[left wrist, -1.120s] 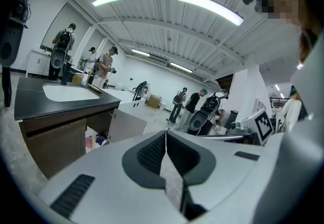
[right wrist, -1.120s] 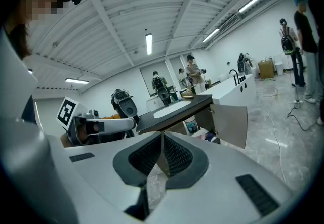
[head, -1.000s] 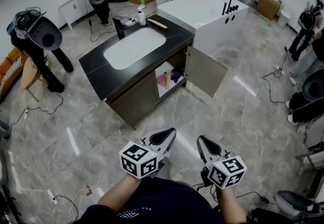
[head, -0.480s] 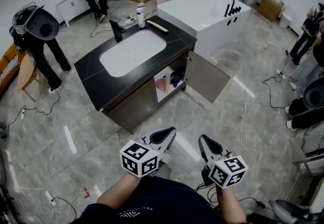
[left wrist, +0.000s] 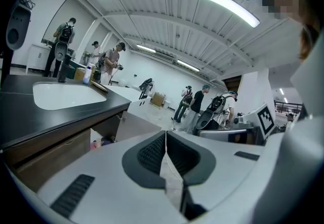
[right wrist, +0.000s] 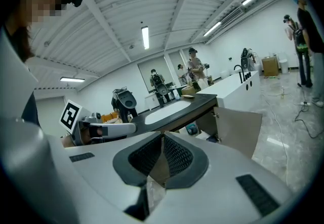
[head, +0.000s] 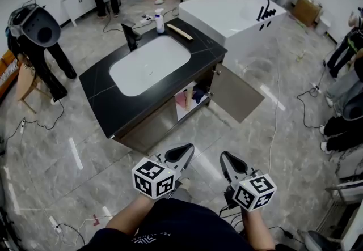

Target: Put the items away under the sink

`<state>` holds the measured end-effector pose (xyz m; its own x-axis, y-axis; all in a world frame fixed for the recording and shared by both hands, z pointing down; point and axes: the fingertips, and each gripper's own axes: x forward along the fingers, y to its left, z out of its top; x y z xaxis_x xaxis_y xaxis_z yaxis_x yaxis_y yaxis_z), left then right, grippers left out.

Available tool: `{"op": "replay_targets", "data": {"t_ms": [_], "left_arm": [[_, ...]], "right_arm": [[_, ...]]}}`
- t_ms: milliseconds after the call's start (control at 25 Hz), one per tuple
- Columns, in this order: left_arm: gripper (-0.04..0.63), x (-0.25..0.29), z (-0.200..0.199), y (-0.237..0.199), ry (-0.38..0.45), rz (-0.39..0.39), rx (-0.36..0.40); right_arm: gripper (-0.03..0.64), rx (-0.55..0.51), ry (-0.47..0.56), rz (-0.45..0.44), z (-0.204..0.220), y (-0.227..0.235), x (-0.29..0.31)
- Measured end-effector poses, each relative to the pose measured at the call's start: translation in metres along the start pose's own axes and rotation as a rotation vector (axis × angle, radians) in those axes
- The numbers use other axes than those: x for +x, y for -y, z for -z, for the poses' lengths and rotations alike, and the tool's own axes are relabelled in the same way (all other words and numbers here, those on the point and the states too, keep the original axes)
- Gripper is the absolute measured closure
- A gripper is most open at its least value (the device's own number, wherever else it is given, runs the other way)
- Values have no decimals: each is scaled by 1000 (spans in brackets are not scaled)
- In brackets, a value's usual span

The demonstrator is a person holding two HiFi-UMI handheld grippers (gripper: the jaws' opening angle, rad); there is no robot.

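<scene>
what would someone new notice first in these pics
The black vanity with its white sink basin sits mid-frame in the head view, one cabinet door swung open on pink and dark items inside. At the bottom edge, the left claw and right claw point toward it, both shut and empty. A white bathtub stands just behind the vanity.
</scene>
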<state>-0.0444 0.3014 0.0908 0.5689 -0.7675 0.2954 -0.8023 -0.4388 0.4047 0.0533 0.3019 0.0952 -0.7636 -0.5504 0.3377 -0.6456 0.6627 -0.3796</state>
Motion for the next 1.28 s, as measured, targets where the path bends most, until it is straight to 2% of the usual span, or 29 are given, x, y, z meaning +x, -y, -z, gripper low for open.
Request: {"op": "replay_targets", "data": {"t_ms": [160, 400, 680, 1120, 1280], "left_arm": [[581, 9, -14, -22, 2, 6, -7], [581, 19, -28, -44, -30, 35, 44], [581, 51, -35, -57, -40, 8, -1], [581, 118, -82, -66, 30, -80, -31], [581, 137, -90, -72, 48, -122, -40]], "right_arm": [[577, 0, -10, 6, -11, 6, 26], [577, -13, -20, 12, -27, 12, 57], [577, 0, -48, 16, -40, 43, 73], [577, -89, -62, -129, -95, 96, 108], [577, -95, -74, -160, -102, 114, 122]]}}
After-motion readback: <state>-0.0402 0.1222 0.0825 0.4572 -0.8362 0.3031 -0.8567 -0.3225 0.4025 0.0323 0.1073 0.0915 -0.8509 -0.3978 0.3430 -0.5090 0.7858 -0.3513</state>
